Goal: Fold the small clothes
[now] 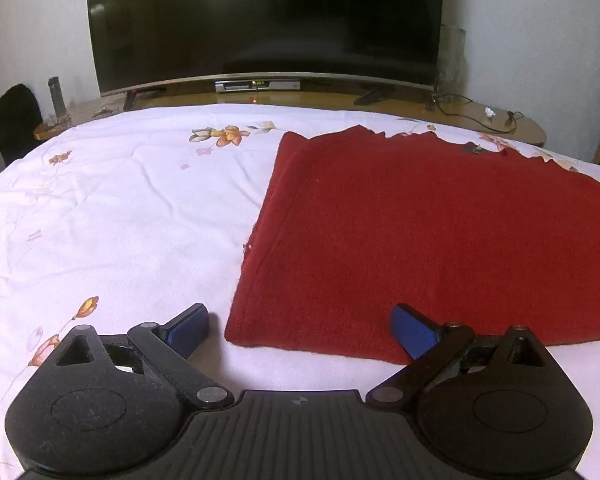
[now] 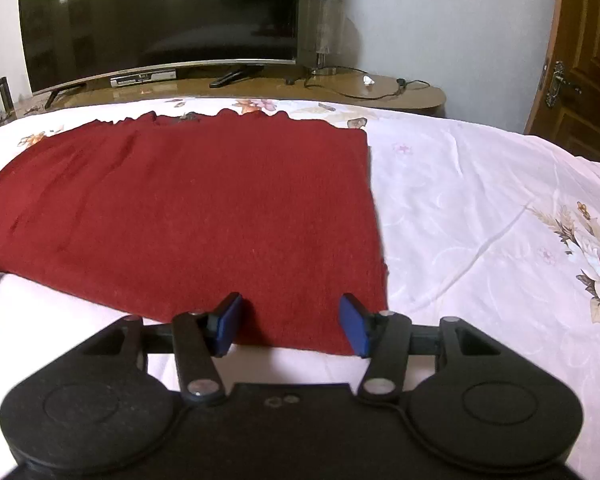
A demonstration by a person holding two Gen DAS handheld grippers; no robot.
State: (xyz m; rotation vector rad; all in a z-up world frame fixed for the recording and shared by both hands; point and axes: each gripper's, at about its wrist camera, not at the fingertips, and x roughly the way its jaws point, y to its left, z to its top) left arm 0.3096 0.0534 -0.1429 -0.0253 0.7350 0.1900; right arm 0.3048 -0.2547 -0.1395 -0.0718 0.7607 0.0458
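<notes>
A bed (image 1: pixel 112 208) fills the near ground, spread with a white sheet printed with orange and pink flowers. In the left wrist view a dark rounded shape (image 1: pixel 18 120) and a slim bottle (image 1: pixel 56 98) stand at 10 o'clock on a wooden TV stand (image 1: pixel 480 114) beyond the bed. At 12 o'clock a wide dark television (image 1: pixel 264 20) rests on that stand, a small set-top box (image 1: pixel 258 85) under its lower edge. A black cable (image 1: pixel 472 114) trails across the stand at 2 o'clock, by a frosted lamp (image 2: pixel 323 36); in the right wrist view a wooden door (image 2: pixel 580 52) closes the room at 2 o'clock.

The red cloth (image 1: pixel 420 240) lies flat on the bed — a tidy rectangle, its far edge ragged.

The left hand-held gripper (image 1: pixel 300 332) has its jaws spread wide around the cloth's near left corner, gripping nothing. The right hand-held gripper (image 2: pixel 292 324) stands half open over the near right corner, its blue pads (image 2: pixel 354 326) apart — nothing is pinched.
</notes>
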